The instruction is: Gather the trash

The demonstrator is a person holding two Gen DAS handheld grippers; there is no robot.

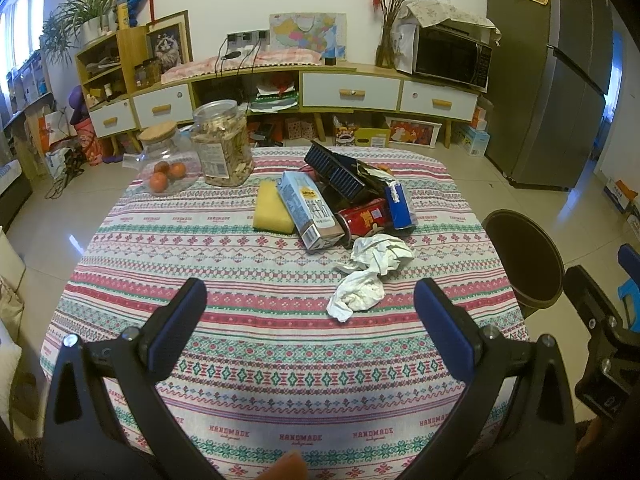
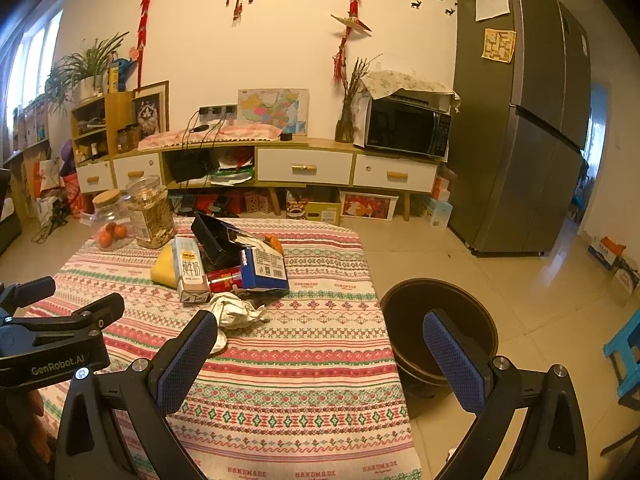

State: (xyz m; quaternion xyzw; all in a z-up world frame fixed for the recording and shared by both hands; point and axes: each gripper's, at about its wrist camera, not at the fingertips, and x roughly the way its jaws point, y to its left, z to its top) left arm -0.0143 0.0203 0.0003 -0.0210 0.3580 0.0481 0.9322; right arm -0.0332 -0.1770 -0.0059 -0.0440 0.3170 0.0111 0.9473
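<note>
A heap of trash lies mid-table: crumpled white tissue [image 1: 370,270] [image 2: 236,312], a milk carton [image 1: 310,210] [image 2: 190,270], a red can [image 1: 366,220] [image 2: 224,278], a blue box [image 1: 400,206] [image 2: 266,266], a black tray [image 1: 340,174] [image 2: 216,240] and a yellow sponge [image 1: 272,208] [image 2: 164,270]. A dark round bin [image 1: 522,258] [image 2: 438,332] stands on the floor right of the table. My left gripper [image 1: 310,304] is open and empty over the near table, short of the tissue. My right gripper [image 2: 320,334] is open and empty above the table's right edge, beside the bin.
A patterned tablecloth [image 1: 248,360] covers the table. A jar of oranges [image 1: 166,164] and a jar of snacks [image 1: 222,144] stand at its far left. A sideboard [image 1: 348,88], a microwave [image 1: 452,58] and a fridge [image 1: 560,80] are behind. A blue stool [image 2: 626,354] stands at right.
</note>
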